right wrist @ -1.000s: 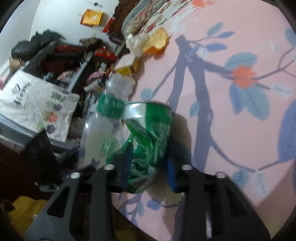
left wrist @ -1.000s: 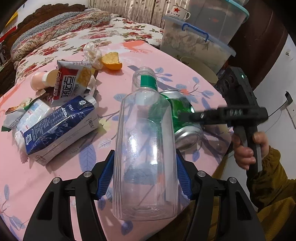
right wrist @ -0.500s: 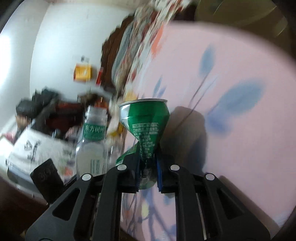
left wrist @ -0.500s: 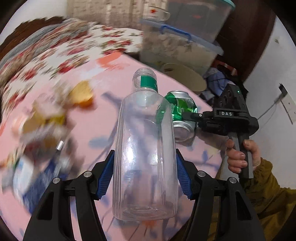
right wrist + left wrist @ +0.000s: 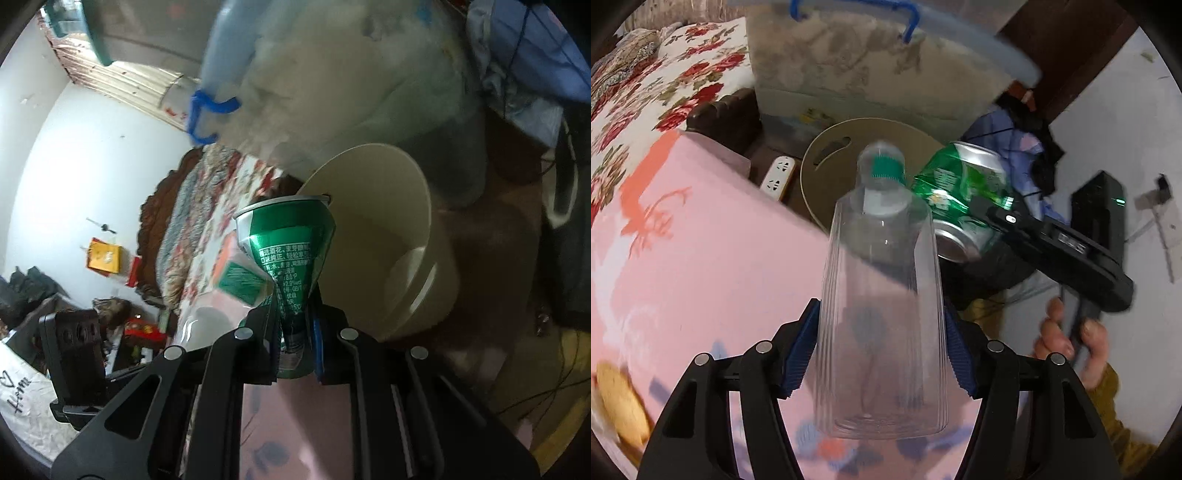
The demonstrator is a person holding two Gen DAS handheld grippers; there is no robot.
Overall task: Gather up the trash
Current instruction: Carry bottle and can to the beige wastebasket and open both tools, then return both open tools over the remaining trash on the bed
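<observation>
Clear plastic bottle [image 5: 882, 317], green band at its neck, sits clamped between the blue-padded fingers [image 5: 801, 354] of the left gripper [image 5: 881, 354], neck toward 12 o'clock, held above the pink flowered table [image 5: 701, 266]. Right gripper [image 5: 295, 343] is closed tight on a crushed green can [image 5: 286, 243], pinched at its waist. In the left view the can [image 5: 964, 199] lies at 2 o'clock from the bottle, just beside its neck. Cream round bin [image 5: 399, 236] stands open on the floor beyond the table edge, directly behind the can; a lidded storage box [image 5: 871, 70] sits behind it.
</observation>
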